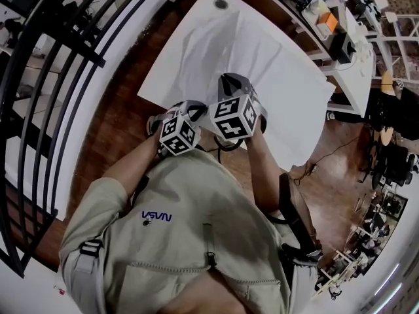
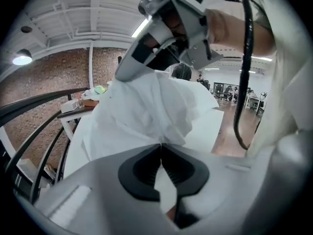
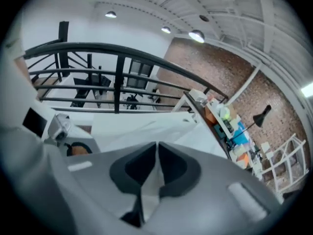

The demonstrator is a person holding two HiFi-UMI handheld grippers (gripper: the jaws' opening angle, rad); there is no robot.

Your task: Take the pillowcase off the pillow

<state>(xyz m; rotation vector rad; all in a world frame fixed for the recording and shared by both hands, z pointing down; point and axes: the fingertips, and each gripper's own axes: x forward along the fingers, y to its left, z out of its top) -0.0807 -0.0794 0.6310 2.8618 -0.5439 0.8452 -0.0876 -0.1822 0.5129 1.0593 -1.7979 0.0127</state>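
Observation:
A white pillow in its white pillowcase [image 1: 216,51] lies flat on the white table [image 1: 301,120]. Both grippers sit side by side at its near edge. My left gripper [image 1: 186,113] is shut on a bunched fold of the pillowcase [image 2: 156,111], which rises from between its dark pads [image 2: 142,168]. My right gripper [image 1: 232,87] is shut on the pillowcase edge [image 3: 146,126] too, with white cloth showing between its pads [image 3: 173,168]. The right gripper's body [image 2: 166,38] hangs just above the gathered cloth in the left gripper view.
A black railing [image 1: 59,57] curves along the left over a wooden floor [image 1: 118,129]. Cluttered desks [image 1: 327,18] stand beyond the table's far right side. A dark hole [image 1: 221,4] marks the table's far corner. A black cable [image 2: 242,82] hangs at the right.

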